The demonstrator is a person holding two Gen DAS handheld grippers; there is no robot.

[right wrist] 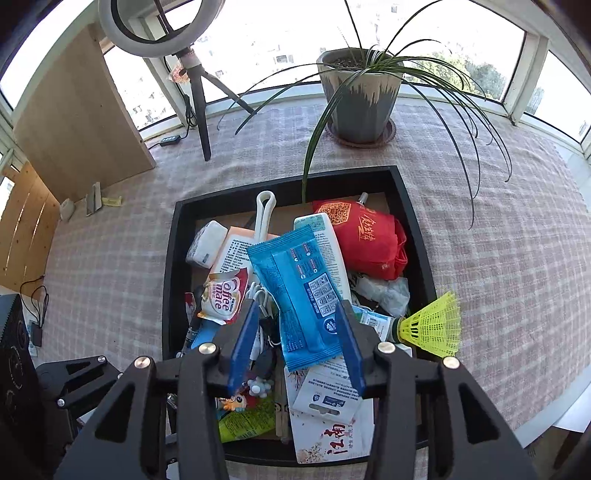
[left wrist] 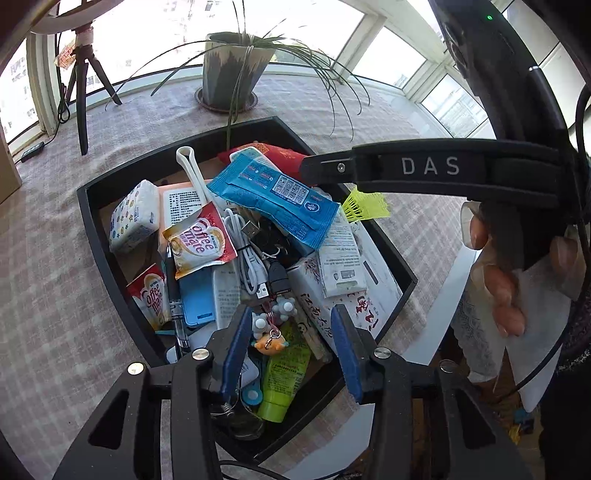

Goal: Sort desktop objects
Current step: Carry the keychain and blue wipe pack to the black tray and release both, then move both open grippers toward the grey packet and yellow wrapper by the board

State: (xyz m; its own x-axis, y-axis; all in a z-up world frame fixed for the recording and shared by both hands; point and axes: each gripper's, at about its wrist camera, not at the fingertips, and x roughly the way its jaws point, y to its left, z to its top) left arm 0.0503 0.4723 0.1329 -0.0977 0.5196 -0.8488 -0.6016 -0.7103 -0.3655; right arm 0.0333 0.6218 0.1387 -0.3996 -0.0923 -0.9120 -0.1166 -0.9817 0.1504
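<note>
- The left gripper (left wrist: 291,350) points steeply downward, its blue pads (left wrist: 234,354) standing apart with nothing pressed between them.
- The right gripper (right wrist: 297,343) also tilts steeply down, jaws apart, pads gripping nothing.
- To the left gripper's right, a hand (left wrist: 517,273) wraps its fingers around the right gripper's black handle.

Sunlit windows (right wrist: 258,44) ring a checked tablecloth (right wrist: 498,221), potted plant (right wrist: 360,96) and ring light (right wrist: 147,29).

Home sunroom: bay windows (right wrist: 258,37), potted plant (right wrist: 360,92), checked tablecloth (right wrist: 110,258).
</note>
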